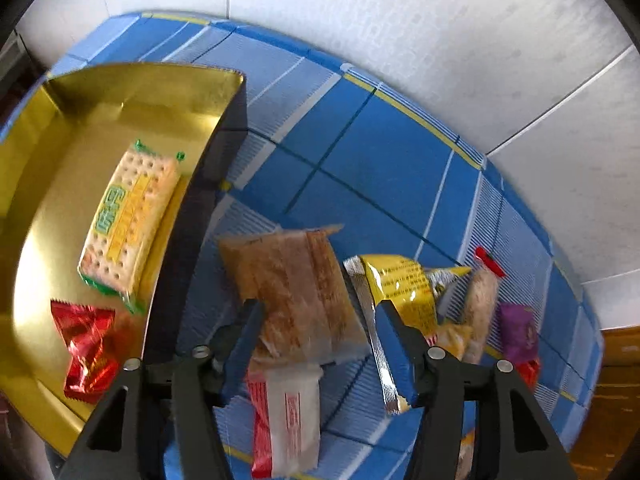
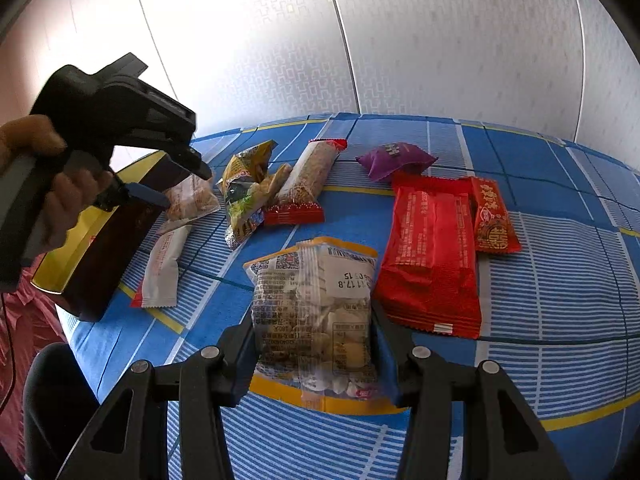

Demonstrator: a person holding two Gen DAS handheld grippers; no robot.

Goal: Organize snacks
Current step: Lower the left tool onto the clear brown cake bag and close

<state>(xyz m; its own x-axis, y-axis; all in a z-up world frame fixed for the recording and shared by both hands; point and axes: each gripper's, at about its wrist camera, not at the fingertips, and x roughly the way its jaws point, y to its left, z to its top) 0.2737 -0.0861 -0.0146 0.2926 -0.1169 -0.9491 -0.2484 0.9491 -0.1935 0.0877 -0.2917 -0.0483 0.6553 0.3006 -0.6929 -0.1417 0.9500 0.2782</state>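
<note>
My left gripper is open, its fingers either side of a brown clear-wrapped snack lying on the blue checked cloth; the same gripper shows in the right wrist view. A gold tin box at left holds a green-and-yellow cracker pack and a red candy. My right gripper is open around a clear bag of mixed sweets with a yellow edge; whether the pads touch it is unclear.
On the cloth lie a white-and-red bar, a yellow crumpled pack, a red-ended cereal bar, a purple pouch, a large red pack and a small red packet. A white wall stands behind.
</note>
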